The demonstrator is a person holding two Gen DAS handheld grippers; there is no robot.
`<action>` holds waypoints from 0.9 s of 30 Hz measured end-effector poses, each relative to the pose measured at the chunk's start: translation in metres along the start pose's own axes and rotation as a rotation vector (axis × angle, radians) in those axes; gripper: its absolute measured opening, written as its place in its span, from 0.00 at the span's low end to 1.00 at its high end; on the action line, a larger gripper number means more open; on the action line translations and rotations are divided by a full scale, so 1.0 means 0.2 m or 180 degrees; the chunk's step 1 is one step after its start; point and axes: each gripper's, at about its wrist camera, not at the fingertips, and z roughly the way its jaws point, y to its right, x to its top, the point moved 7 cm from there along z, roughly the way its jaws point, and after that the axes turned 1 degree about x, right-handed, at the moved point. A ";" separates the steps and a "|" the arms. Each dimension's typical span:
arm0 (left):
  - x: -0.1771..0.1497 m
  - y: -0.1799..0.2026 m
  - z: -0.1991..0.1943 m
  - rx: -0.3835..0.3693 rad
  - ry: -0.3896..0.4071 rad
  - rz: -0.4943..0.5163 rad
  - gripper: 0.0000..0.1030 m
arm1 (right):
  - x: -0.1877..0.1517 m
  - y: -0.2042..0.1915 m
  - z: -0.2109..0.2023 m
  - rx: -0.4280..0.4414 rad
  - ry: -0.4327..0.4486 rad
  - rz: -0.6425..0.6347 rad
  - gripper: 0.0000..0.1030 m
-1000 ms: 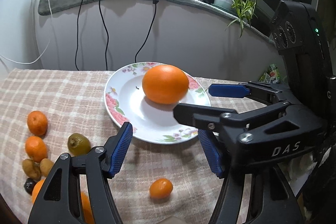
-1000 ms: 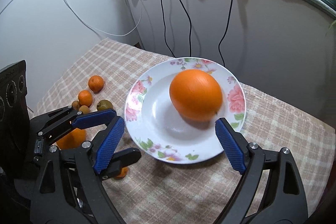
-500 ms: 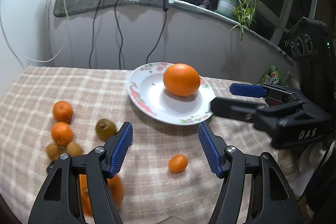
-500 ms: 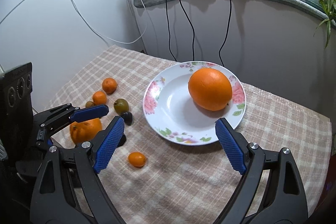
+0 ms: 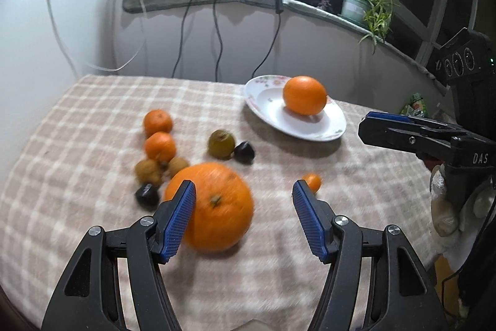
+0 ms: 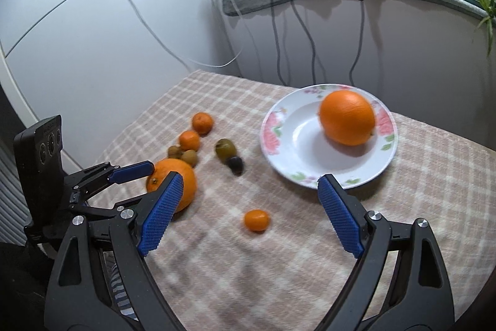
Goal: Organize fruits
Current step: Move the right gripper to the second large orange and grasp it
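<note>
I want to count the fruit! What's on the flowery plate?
Just one big orange sits on the plate. The plate part under the orange is hidden.

One large orange (image 6: 347,117) sat on the floral plate (image 6: 279,141) near the desk's far edge. A second large orange (image 5: 217,207), mandarins (image 5: 157,123) and small brown fruits (image 5: 148,172) lay loose mid-desk.
</note>
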 end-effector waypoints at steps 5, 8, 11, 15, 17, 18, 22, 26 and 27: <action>-0.07 -0.06 -0.04 0.0074 -0.0008 -0.0064 0.66 | -0.05 -0.12 0.09 0.0171 -0.0141 -0.0051 0.88; -0.11 -0.09 -0.02 0.0126 -0.0084 -0.0055 0.67 | -0.07 -0.17 0.15 0.0278 -0.0245 -0.0051 0.88; -0.14 -0.12 0.01 0.0192 -0.0136 -0.0028 0.67 | -0.09 -0.23 0.23 0.0382 -0.0350 -0.0061 0.88; -0.14 -0.14 0.04 0.0171 -0.0106 -0.0062 0.67 | -0.10 -0.29 0.32 0.0481 -0.0458 -0.0080 0.88; -0.14 -0.14 0.05 0.0173 -0.0104 -0.0051 0.67 | -0.10 -0.31 0.37 0.0530 -0.0509 -0.0064 0.88; -0.14 -0.14 0.06 0.0164 -0.0105 -0.0053 0.67 | -0.10 -0.32 0.39 0.0544 -0.0531 -0.0062 0.88; -0.13 -0.13 0.08 0.0114 -0.0103 -0.0052 0.67 | -0.12 -0.36 0.47 0.0588 -0.0618 -0.0072 0.88; -0.14 -0.12 0.10 0.0098 -0.0110 -0.0043 0.67 | -0.12 -0.40 0.52 0.0630 -0.0670 -0.0102 0.88; -0.14 -0.12 0.11 0.0084 -0.0111 -0.0052 0.67 | -0.13 -0.41 0.52 0.0637 -0.0676 -0.0111 0.88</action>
